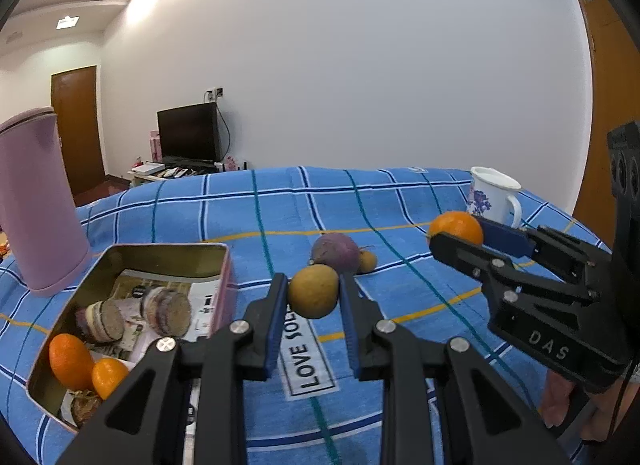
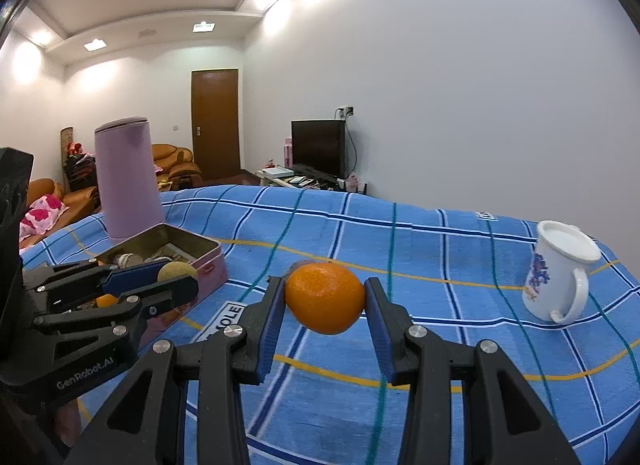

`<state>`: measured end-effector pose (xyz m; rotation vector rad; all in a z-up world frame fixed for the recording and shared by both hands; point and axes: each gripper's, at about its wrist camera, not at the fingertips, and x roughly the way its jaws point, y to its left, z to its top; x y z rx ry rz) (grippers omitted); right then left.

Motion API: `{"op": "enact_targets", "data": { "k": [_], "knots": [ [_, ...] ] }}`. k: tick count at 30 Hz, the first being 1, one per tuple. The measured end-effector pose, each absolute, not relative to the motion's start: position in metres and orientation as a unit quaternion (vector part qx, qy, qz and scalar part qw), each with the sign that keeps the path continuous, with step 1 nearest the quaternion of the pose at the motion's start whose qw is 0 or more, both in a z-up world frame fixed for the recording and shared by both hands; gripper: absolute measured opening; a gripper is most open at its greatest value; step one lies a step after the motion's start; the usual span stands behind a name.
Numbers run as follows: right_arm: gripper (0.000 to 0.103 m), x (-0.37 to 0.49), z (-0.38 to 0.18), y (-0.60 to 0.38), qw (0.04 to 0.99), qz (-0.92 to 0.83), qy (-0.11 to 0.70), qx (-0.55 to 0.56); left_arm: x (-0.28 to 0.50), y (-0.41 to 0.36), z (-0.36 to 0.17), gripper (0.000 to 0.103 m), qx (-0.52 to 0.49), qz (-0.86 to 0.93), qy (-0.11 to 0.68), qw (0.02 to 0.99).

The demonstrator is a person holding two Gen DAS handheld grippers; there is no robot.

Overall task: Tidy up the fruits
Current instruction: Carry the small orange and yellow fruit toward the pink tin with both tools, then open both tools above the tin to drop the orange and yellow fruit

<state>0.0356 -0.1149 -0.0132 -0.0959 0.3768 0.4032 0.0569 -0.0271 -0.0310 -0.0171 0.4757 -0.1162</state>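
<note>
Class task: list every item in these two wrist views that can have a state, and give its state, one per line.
left gripper: shut on yellow-brown fruit
right gripper: shut on orange
tin box: open, two oranges and wrapped snacks inside
purple fruit: loose on the checked cloth
mug: upright, lid on
pink canister: upright, lidded

both wrist views sit low over the blue cloth (image 1: 400, 201), facing the wall
</note>
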Motion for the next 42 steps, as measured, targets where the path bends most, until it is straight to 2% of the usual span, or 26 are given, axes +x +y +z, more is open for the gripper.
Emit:
{"op": "enact_targets", "data": {
  "k": [42],
  "knots": [
    [0.042,0.038,-0.004,-0.018,0.935,0.289,0.190,-0.081,0.042,0.064,-0.024,0.027,-0.041,0.013,0.246,0.968]
  ]
}}
